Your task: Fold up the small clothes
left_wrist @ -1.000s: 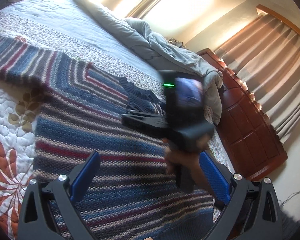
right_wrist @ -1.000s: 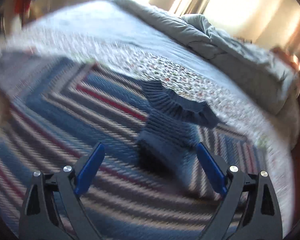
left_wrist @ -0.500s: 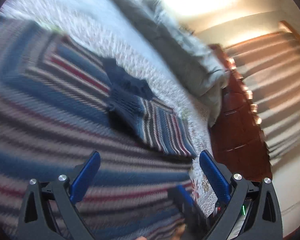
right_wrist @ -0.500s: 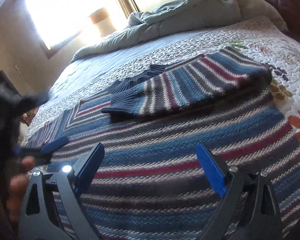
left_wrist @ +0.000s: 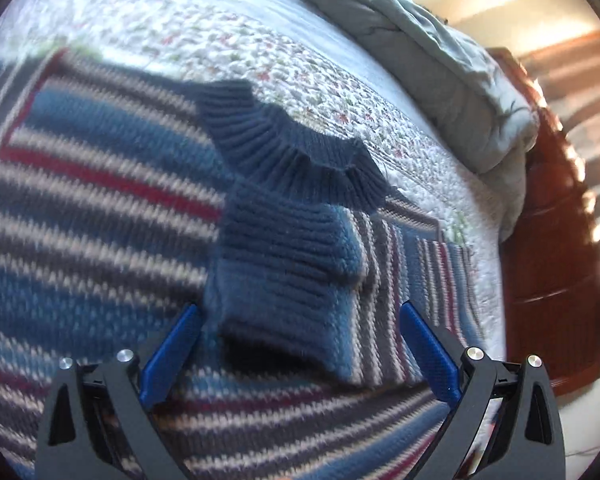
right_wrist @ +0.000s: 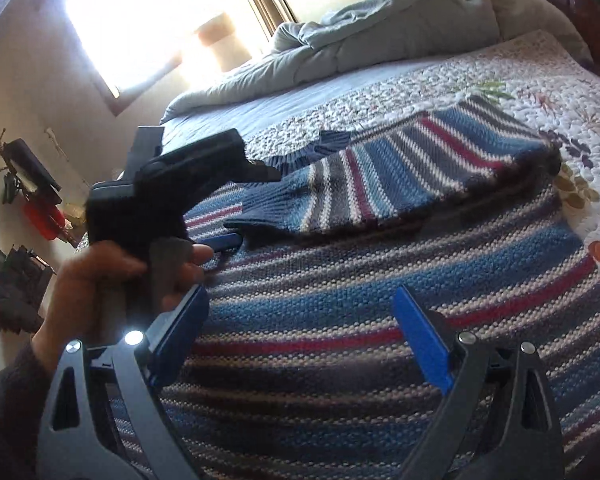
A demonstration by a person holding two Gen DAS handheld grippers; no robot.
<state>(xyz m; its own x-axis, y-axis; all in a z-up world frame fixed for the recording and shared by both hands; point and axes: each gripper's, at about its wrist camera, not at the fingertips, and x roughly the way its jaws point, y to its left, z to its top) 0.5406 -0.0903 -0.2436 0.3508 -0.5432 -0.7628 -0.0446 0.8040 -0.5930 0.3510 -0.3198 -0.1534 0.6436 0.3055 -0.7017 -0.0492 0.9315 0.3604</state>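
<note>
Striped knit sweater [left_wrist: 100, 208] on quilt [left_wrist: 300, 64]

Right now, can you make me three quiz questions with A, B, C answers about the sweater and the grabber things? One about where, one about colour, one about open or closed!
1. Where does the folded-over sleeve lie?
A. on the sweater's body
B. on the floor
C. on the grey comforter

2. What colour is the sleeve's ribbed cuff?
A. yellow
B. dark navy blue
C. green

3. How are the left gripper and the right gripper?
A. both shut on cloth
B. one open, one shut
C. both open, holding nothing

Answers:
1. A, the sleeve rests across the striped sweater, spread on the quilt.
2. B, the cuff is plain navy, unlike the red, white and blue stripes.
3. C, each pair of blue fingers stands wide apart with nothing between them.
</note>
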